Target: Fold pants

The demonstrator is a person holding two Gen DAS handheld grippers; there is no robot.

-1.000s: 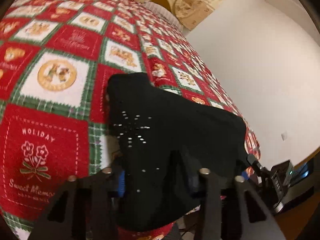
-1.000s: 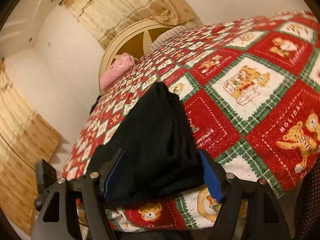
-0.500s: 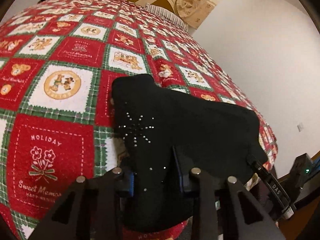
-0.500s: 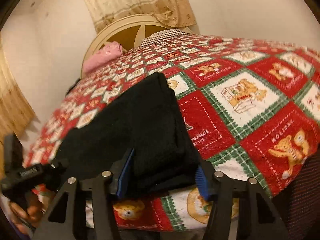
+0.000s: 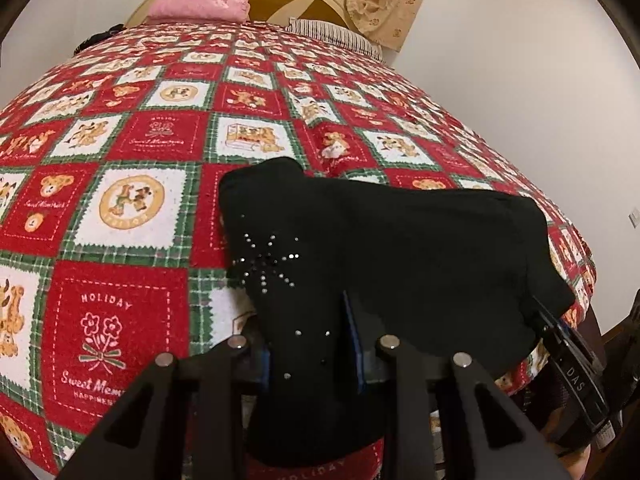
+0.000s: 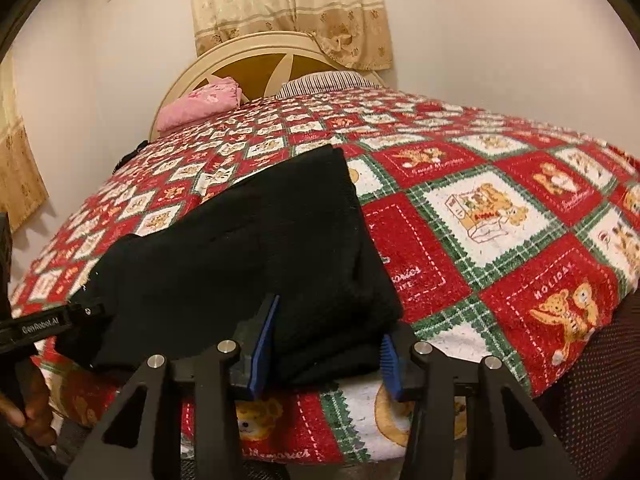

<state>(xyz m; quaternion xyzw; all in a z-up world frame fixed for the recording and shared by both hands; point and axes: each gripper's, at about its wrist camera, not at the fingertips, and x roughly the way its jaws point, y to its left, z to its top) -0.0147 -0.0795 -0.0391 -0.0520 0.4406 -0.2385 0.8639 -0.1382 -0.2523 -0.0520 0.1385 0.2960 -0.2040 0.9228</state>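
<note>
The pants (image 5: 384, 248) lie folded into a wide black bundle at the near edge of the bed (image 5: 132, 200), on a red, white and green patchwork quilt (image 6: 472, 216). Their long axis runs across the bed, along its near edge, from one hand-held gripper to the other; the short side points up the bed toward the headboard (image 6: 256, 60).

The left wrist view shows the bundle's left end, which rises into a narrow tab toward the headboard and carries a starburst of small silver studs (image 5: 266, 258), with a few loose studs lower down. The left hand-held gripper (image 5: 310, 344) has its fingers at a narrow gap around this end, cloth between the blue pads (image 5: 352, 340), so it is pinching the pants. At the far right of this view the right hand-held gripper shows side-on, marked "DAS".

The right wrist view (image 6: 248, 248) shows the plain end: no studs, and stacked layers visible at the near edge. The right hand-held gripper (image 6: 326, 348) stands moderately apart with the layered edge between its pads (image 6: 264, 344); whether they press the cloth I cannot tell. Only this view shows the curtain (image 6: 288, 8) in full above the headboard, and, at far left, the other gripper with a hand (image 6: 32, 416) on it. Both views show a pink pillow (image 5: 200, 4) at the head.
</note>
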